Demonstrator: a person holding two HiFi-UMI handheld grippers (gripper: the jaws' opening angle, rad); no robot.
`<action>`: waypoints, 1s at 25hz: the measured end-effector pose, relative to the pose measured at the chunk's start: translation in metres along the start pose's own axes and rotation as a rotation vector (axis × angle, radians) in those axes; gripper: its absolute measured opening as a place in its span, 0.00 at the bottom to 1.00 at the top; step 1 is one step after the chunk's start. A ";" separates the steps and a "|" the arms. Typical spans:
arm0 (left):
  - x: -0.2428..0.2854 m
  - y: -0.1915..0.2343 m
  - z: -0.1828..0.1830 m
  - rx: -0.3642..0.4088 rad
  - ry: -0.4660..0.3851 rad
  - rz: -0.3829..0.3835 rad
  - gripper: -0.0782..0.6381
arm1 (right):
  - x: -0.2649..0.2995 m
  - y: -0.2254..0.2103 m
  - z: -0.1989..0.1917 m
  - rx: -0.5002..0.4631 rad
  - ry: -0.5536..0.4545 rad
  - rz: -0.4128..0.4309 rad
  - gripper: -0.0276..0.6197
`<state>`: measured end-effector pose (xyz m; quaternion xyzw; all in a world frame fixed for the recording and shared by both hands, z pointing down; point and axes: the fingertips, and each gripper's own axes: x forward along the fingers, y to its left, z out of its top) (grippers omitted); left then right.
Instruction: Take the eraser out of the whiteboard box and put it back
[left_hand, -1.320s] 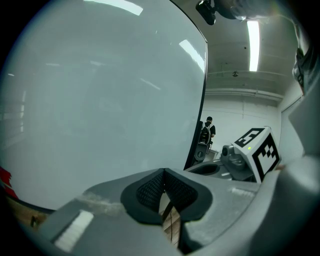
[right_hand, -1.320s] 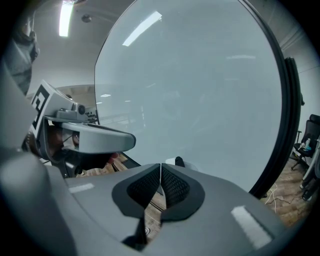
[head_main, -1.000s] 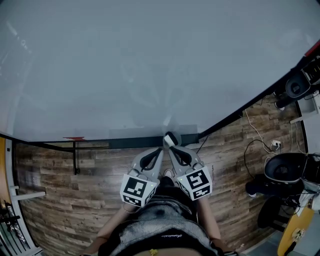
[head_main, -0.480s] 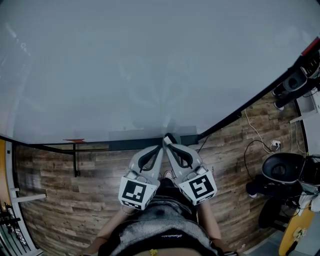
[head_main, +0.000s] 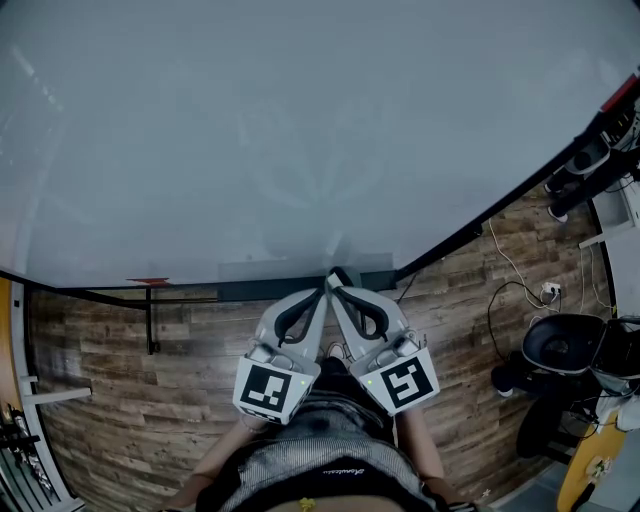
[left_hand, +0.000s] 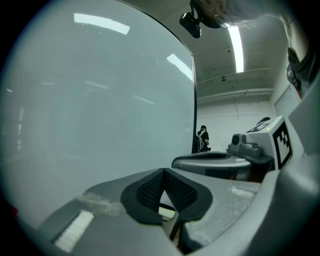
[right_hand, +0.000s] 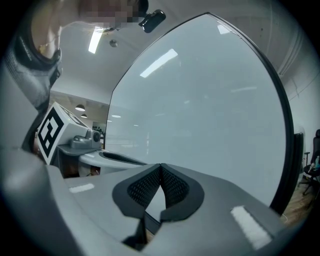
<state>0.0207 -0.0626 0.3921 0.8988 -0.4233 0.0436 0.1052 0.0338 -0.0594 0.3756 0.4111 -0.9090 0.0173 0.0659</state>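
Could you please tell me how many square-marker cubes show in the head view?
2. One cube sits on the left gripper, the other on the right gripper, side by side near the whiteboard's lower edge. None seems hidden.

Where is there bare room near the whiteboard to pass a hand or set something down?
Free: the wooden floor between the black bracket and the left gripper, and the dark ledge left of it. Crowded: the ledge's middle, where it meets the right gripper, and the right side, with cables and a chair.

Whiteboard box (head_main: 250, 288) — middle hidden behind right claw (head_main: 339, 277), distant person (left_hand: 202, 138) too small
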 end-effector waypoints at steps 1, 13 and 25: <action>0.000 0.000 0.000 0.001 0.001 -0.001 0.11 | 0.000 0.000 0.000 0.000 0.001 0.000 0.05; 0.001 0.002 -0.005 0.043 -0.001 -0.011 0.11 | -0.002 0.001 -0.002 -0.020 0.018 0.002 0.04; -0.001 0.002 -0.004 -0.012 0.003 0.002 0.11 | -0.003 0.002 -0.005 -0.022 0.037 -0.003 0.04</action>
